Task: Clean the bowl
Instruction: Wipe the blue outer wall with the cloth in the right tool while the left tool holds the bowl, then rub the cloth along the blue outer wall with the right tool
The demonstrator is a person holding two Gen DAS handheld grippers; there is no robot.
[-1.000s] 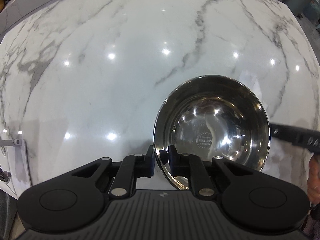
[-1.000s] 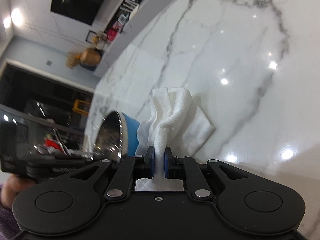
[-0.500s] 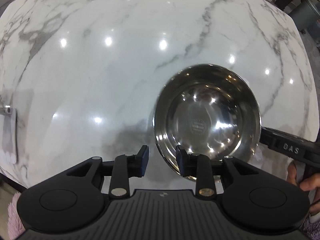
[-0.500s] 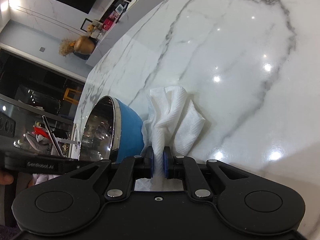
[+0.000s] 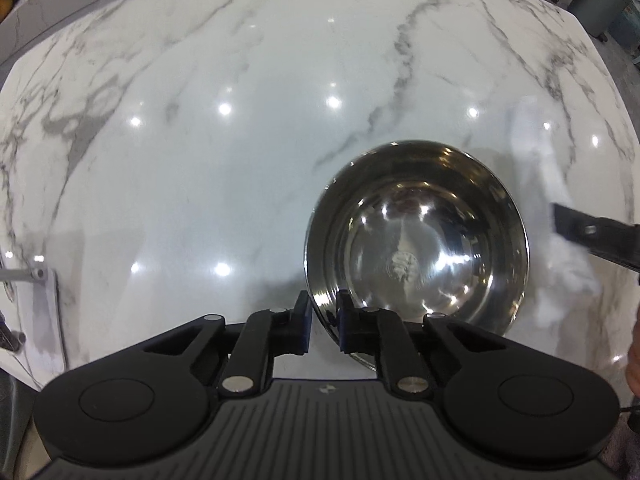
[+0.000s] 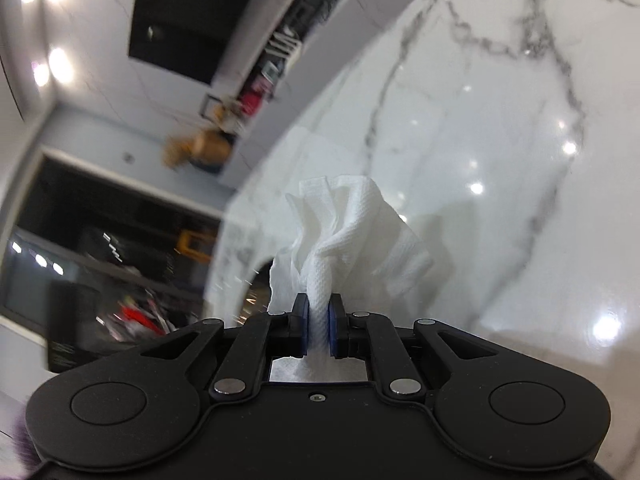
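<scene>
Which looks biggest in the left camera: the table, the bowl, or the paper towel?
1. marble table, fills most of the view.
2. bowl.
3. paper towel, blurred and partly hidden by the right gripper, so its full size is unsure.

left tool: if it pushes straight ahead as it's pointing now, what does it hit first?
Likely the bowl: its near rim already sits between the left tool's fingers, so going on would drive the rim deeper into the gap. Whether they touch is unclear.

Left claw [image 5: 322,322] perhaps back on bowl [image 5: 416,236] rim
</scene>
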